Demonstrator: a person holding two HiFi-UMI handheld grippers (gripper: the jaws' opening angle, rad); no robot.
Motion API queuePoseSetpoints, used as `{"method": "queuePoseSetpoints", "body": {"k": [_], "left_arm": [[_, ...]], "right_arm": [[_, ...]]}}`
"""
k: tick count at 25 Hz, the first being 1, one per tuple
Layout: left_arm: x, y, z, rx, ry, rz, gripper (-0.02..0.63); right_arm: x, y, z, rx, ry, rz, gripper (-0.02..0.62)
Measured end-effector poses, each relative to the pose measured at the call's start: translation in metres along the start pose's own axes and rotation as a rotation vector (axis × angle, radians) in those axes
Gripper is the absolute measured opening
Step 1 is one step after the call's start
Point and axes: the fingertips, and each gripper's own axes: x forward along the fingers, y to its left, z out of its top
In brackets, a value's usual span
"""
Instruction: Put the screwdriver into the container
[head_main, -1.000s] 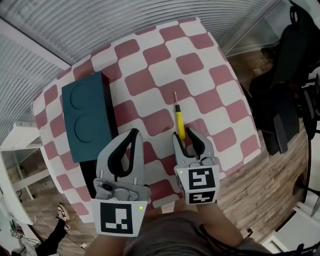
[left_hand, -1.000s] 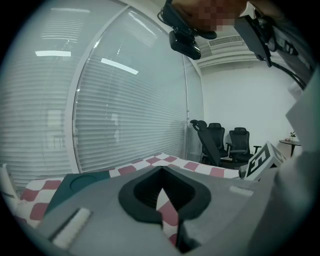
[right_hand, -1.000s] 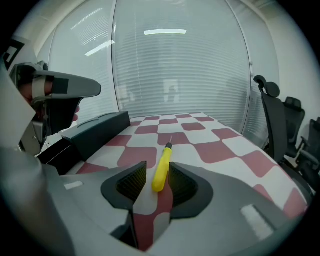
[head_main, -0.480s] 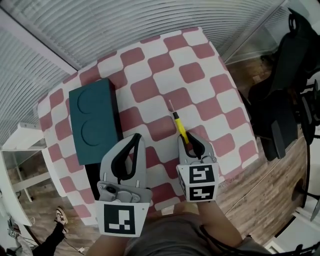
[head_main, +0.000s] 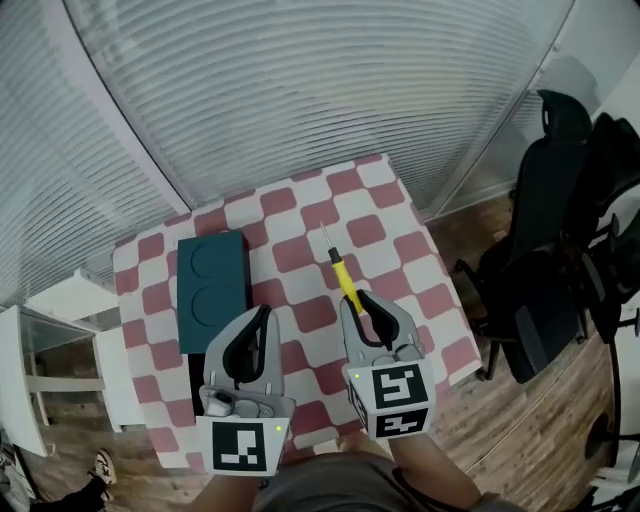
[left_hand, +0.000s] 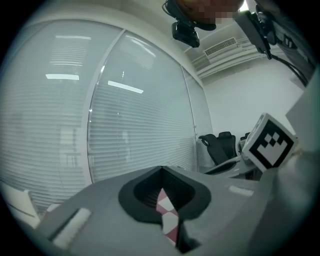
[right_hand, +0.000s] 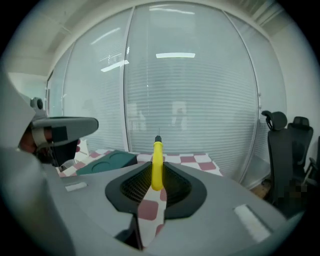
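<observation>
A screwdriver (head_main: 345, 281) with a yellow handle and a thin metal shaft is clamped by its handle end in my right gripper (head_main: 358, 298), above the checkered table (head_main: 400, 250). In the right gripper view the screwdriver (right_hand: 157, 165) sticks straight out past the jaws, tip pointing away. The container (head_main: 212, 288) is a dark teal box with two round recesses on top, on the table's left side; the same container (right_hand: 107, 162) lies low and to the left in the right gripper view. My left gripper (head_main: 263, 312) is shut on nothing, just right of the container's near end.
Black office chairs (head_main: 560, 250) stand on the wooden floor right of the table. A white shelf unit (head_main: 60, 310) is at the left. White blinds (head_main: 300, 90) run behind the table. A dark patch (head_main: 195, 375) lies by the container's near end.
The view has pulled up and back, so the table looks smaller. My right gripper has come off the table with the screwdriver in it. The left gripper stayed shut alongside.
</observation>
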Motion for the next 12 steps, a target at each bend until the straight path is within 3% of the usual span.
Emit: {"method": "queuePoseSetpoints", "body": {"k": [6, 12], "left_arm": [[-0.014, -0.003, 0.047, 0.06, -0.098, 0.09, 0.002], [-0.036, -0.018, 0.062, 0.091, -0.128, 0.159, 0.002]], "right_arm": [[-0.035, 0.01, 0.076, -0.065, -0.166, 0.087, 0.091], [-0.061, 0.018, 0.094, -0.115, -0.225, 0.169, 0.091]]}}
